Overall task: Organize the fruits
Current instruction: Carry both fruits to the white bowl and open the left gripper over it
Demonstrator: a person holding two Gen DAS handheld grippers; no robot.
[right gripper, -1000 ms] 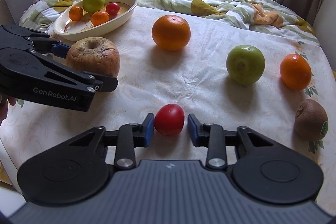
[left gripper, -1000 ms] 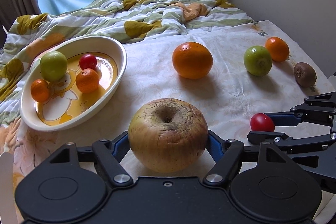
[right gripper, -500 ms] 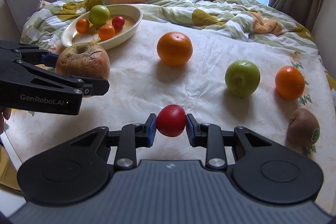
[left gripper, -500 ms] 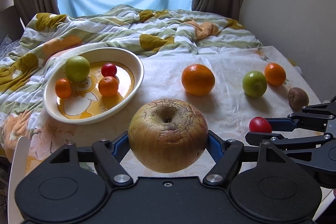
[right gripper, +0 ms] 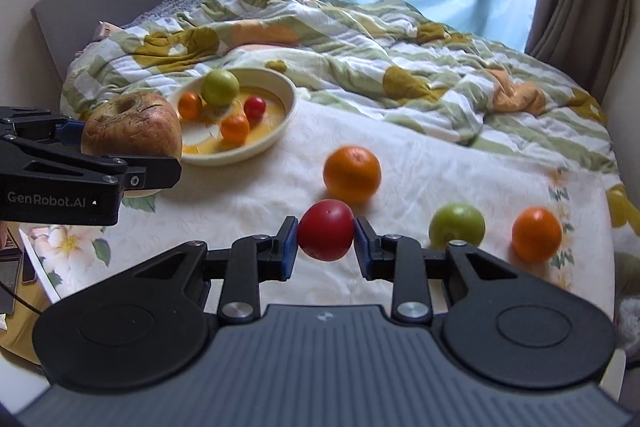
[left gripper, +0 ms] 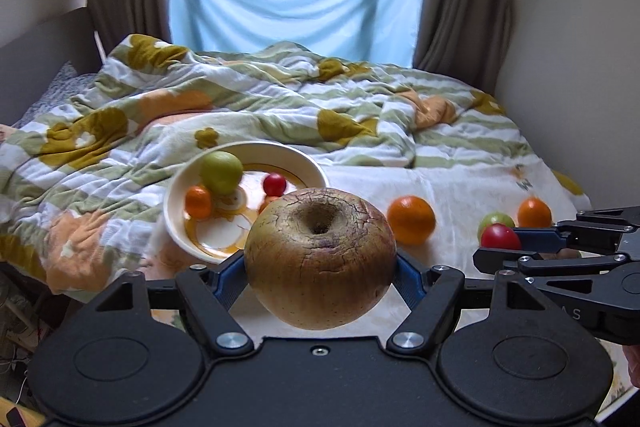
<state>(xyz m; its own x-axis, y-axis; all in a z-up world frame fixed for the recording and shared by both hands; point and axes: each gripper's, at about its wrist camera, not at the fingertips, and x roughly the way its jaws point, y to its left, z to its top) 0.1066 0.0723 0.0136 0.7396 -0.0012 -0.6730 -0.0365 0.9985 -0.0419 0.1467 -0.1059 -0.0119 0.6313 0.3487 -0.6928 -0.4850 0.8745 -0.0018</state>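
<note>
My left gripper (left gripper: 320, 273) is shut on a large wrinkled brown apple (left gripper: 320, 257), held in the air above the bed. My right gripper (right gripper: 325, 237) is shut on a small red tomato (right gripper: 326, 235), also lifted off the sheet. From the right wrist view the apple (right gripper: 130, 127) hangs just left of the cream bowl (right gripper: 280, 83). The bowl (left gripper: 308, 163) holds a green apple (left gripper: 221, 171), two small oranges and a red tomato (left gripper: 274, 184). On the sheet lie a big orange (right gripper: 352, 173), a green apple (right gripper: 457, 225) and a smaller orange (right gripper: 537, 234).
A rumpled green, white and ochre quilt (left gripper: 240, 107) covers the far half of the bed. Brown curtains and a blue cloth hang at the window behind. A wall (left gripper: 580, 67) runs along the right side. The bed's near edge drops off at the left.
Both grippers have risen off the sheet with their fruits. The bed and bowl now sit lower and farther in both views. The left gripper has also rolled somewhat.
</note>
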